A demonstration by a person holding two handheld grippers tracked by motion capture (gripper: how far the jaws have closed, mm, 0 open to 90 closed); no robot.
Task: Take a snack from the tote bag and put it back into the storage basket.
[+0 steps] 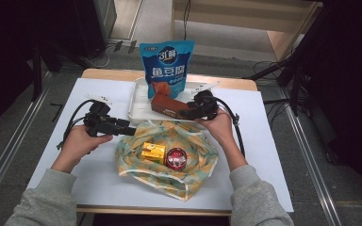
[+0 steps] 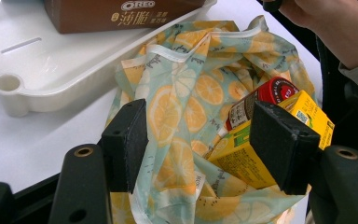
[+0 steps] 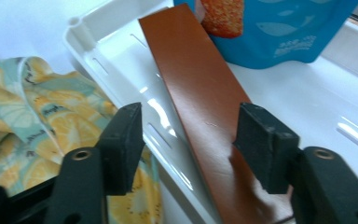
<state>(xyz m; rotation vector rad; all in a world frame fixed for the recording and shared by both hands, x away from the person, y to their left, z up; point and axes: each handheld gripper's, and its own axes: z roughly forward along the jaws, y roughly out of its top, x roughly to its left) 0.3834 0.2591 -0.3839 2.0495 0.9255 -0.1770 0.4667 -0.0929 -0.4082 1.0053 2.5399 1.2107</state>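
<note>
The right gripper (image 3: 191, 114) has its jaws apart around the brown biscuit box (image 3: 200, 93). The right jaw sits against the box's edge, while the left jaw stands clear of it with a strip of white tray between them. The box is therefore straddled, not clamped. It lies slanted in the white tray (image 3: 298, 98), with its near end over the tray's near rim, just beside the bag. That is a convenient halfway position between bag and tray.

The left gripper (image 2: 200, 112) also has its jaws wide apart, at the left rim of the lemon-print bag (image 2: 186, 88). Loose fabric lies between them and nothing is pinched. Placed there, it seems ready to steady the bag or keep its mouth spread while the other hand works.

Inside the open bag, a yellow carton (image 2: 235, 158) and a red-lidded can (image 2: 279, 88) lie touching each other, exposed and easy to reach.

Farther off, a blue snack pouch (image 1: 166, 66) stands upright at the tray's far side, leaving the tray's floor free. The tray sits on the desk (image 1: 99, 183) just beyond the bag, so transfers between the two are short.
</note>
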